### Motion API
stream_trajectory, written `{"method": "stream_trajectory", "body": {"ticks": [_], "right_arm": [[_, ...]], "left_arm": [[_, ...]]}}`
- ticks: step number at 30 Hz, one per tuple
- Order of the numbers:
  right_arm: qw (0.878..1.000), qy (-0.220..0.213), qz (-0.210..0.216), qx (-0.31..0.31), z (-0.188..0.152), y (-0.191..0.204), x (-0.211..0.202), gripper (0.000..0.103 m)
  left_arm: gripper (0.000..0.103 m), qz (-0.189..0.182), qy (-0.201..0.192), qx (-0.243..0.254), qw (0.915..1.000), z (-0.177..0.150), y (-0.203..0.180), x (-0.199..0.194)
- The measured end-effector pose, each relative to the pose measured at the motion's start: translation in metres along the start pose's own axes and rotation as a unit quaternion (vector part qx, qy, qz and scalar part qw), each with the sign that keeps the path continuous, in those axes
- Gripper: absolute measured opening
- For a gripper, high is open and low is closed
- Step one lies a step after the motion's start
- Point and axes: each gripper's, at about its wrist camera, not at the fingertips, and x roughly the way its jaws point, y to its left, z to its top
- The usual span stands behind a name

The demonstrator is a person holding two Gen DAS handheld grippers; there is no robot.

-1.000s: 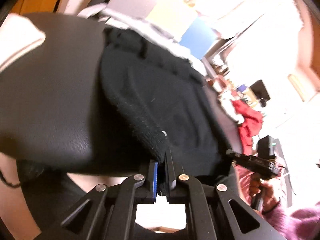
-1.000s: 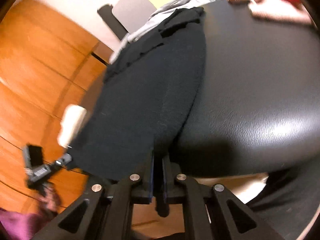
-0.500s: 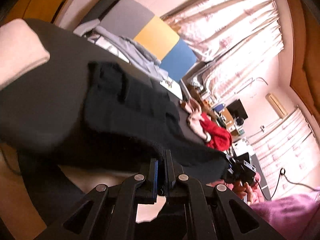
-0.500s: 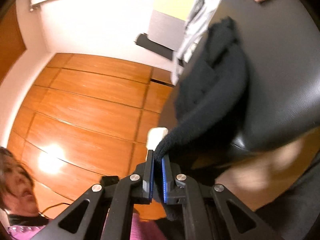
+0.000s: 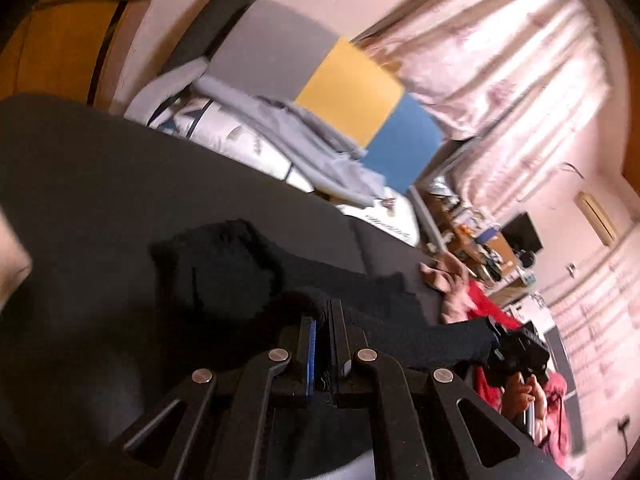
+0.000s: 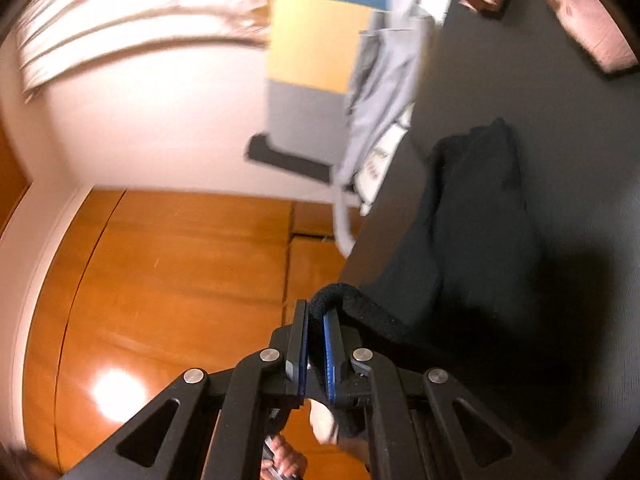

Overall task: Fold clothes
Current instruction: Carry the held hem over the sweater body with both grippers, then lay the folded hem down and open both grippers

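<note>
Two claws, listed left to right: left claw point(image 5: 323, 320) pinching one end of the black knit garment's point(image 5: 224, 276) near edge, right claw point(image 6: 316, 316) pinching the other, so the hem hangs lifted between them while the far part lies on the dark counter point(image 5: 80, 184), seemingly for folding.

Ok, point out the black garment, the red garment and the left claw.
black garment point(image 6: 480, 208), right wrist view, on the flat part lying on the dark surface
red garment point(image 5: 486, 302), left wrist view, on its bunched middle
left claw point(image 5: 322, 322), left wrist view, between its fingertips
</note>
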Motion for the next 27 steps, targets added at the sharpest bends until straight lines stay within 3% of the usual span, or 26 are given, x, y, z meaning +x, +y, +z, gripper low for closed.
{"method": "stream_trajectory", "body": {"ticks": [5, 7, 10, 11, 12, 13, 14, 15, 16, 17, 18, 19, 21, 23, 27], "right_arm": [[0.996, -0.021, -0.054, 0.068, 0.050, -0.045, 0.041, 0.005], [0.993, -0.028, -0.071, 0.090, 0.058, -0.059, 0.049, 0.005], [0.992, -0.044, -0.060, 0.103, 0.068, -0.069, 0.053, 0.009], [0.992, -0.054, -0.052, 0.105, 0.070, -0.070, 0.053, 0.015], [0.991, -0.070, -0.048, 0.107, 0.073, -0.070, 0.049, 0.030], [0.989, -0.089, -0.046, 0.109, 0.076, -0.070, 0.044, 0.030], [0.987, -0.109, -0.043, 0.111, 0.078, -0.069, 0.038, 0.031], [0.986, -0.119, -0.047, 0.108, 0.080, -0.067, 0.033, 0.031], [0.986, -0.121, -0.055, 0.100, 0.079, -0.064, 0.029, 0.031], [0.988, -0.114, -0.067, 0.078, 0.078, -0.057, 0.026, 0.031], [0.990, -0.099, -0.089, 0.040, 0.074, -0.046, 0.025, 0.031], [0.990, -0.082, -0.114, -0.002, 0.069, -0.036, 0.025, 0.031], [0.979, -0.052, -0.174, -0.093, 0.056, -0.014, 0.033, 0.031], [0.958, -0.028, -0.221, -0.183, 0.040, 0.006, 0.045, 0.031], [0.912, 0.005, -0.262, -0.316, 0.017, 0.034, 0.081, 0.031]], "left_arm": [[0.005, 0.036, 0.044, -0.042, 0.9975, 0.033, 0.038, 0.079], [0.005, 0.052, 0.052, -0.047, 0.9962, 0.038, 0.048, 0.094], [0.005, 0.061, 0.068, -0.069, 0.9934, 0.047, 0.065, 0.113], [0.006, 0.065, 0.074, -0.081, 0.9919, 0.049, 0.072, 0.118], [0.007, 0.068, 0.080, -0.092, 0.9903, 0.051, 0.078, 0.123], [0.009, 0.065, 0.081, -0.113, 0.9882, 0.053, 0.086, 0.122], [0.011, 0.062, 0.082, -0.134, 0.9857, 0.055, 0.094, 0.122], [0.021, 0.062, 0.070, -0.154, 0.9837, 0.054, 0.100, 0.115], [0.038, 0.063, 0.057, -0.173, 0.9812, 0.054, 0.107, 0.109], [0.049, 0.064, 0.044, -0.193, 0.9782, 0.054, 0.113, 0.102], [0.069, 0.070, 0.040, -0.186, 0.9793, 0.051, 0.112, 0.096], [0.075, 0.076, 0.037, -0.177, 0.9805, 0.047, 0.111, 0.091], [0.075, 0.089, 0.031, -0.161, 0.9825, 0.040, 0.109, 0.081], [0.077, 0.101, 0.025, -0.144, 0.9841, 0.033, 0.107, 0.071], [0.077, 0.135, 0.035, -0.093, 0.9858, 0.016, 0.095, 0.068]]}}
